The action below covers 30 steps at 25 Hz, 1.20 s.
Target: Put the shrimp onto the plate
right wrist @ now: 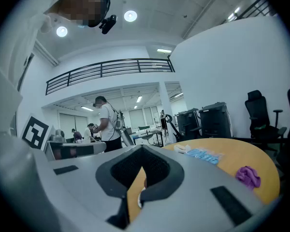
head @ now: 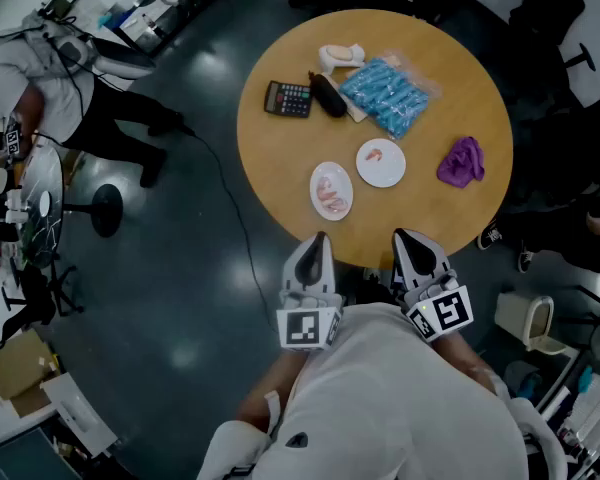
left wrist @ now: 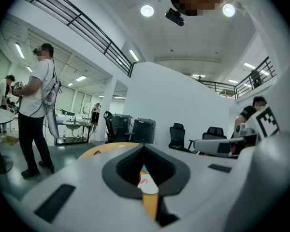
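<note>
On the round wooden table (head: 480,88), an oval white plate (head: 316,186) holds several pink shrimp (head: 332,195). Right of it, a round white plate (head: 390,173) carries one shrimp (head: 375,154). Both grippers hover at the table's near edge, short of the plates and apart from them. My left gripper (head: 317,240) points at the oval plate with its jaws together and nothing in them. My right gripper (head: 404,236) sits below the round plate, also shut and empty. In the left gripper view only a sliver of table and plate shows past the left gripper (left wrist: 144,148). The right gripper (right wrist: 142,149) looks shut there too.
At the table's far side lie a calculator (head: 288,99), a black oblong object (head: 328,95), a blue packet (head: 385,95) and a pale object (head: 341,56). A purple cloth (head: 462,162) rests at the right. A person (head: 40,78) stands at far left; a cable (head: 235,218) crosses the floor.
</note>
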Each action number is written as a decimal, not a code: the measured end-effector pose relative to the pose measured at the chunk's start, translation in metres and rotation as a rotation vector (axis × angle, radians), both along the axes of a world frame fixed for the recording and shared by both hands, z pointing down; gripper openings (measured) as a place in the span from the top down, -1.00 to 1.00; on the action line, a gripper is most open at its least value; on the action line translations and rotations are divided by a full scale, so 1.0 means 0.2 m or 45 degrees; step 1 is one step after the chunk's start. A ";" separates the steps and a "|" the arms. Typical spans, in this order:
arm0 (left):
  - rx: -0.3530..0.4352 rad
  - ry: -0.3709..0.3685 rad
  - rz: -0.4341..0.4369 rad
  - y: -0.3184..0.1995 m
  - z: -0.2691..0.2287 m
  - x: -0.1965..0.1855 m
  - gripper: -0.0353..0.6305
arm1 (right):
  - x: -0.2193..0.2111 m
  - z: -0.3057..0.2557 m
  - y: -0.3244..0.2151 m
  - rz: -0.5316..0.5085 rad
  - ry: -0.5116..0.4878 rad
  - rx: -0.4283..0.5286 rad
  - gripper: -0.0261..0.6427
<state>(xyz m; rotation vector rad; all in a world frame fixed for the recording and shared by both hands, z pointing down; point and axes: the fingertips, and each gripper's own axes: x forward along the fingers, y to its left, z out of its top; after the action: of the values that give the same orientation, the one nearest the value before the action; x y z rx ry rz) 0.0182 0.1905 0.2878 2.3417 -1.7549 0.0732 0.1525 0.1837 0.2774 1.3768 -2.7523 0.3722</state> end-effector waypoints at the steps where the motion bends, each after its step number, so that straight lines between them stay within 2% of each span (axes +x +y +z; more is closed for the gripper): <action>1: 0.001 0.000 0.001 0.00 0.00 0.00 0.87 | 0.00 0.00 0.00 -0.003 0.000 -0.002 0.88; 11: 0.001 -0.017 0.017 0.05 0.00 0.06 0.87 | 0.01 0.03 0.05 -0.040 0.022 -0.020 0.88; 18: -0.065 -0.043 -0.051 0.13 0.08 0.05 0.87 | 0.03 0.06 0.06 -0.124 0.039 -0.029 0.88; 24: -0.112 -0.048 -0.102 0.13 0.16 0.01 0.87 | -0.05 0.13 0.01 -0.217 0.101 -0.028 0.88; 27: -0.136 -0.050 -0.078 0.09 0.20 -0.05 0.87 | -0.11 0.18 -0.03 -0.221 0.138 -0.056 0.88; 30: -0.143 -0.043 0.000 -0.06 0.25 -0.11 0.87 | -0.19 0.26 -0.12 -0.219 0.183 -0.087 0.88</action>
<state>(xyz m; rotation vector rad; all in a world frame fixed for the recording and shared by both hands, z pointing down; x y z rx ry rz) -0.0032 0.1793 0.3380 2.2736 -1.7197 0.2069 0.1138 0.1592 0.3287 1.0953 -2.6872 0.3400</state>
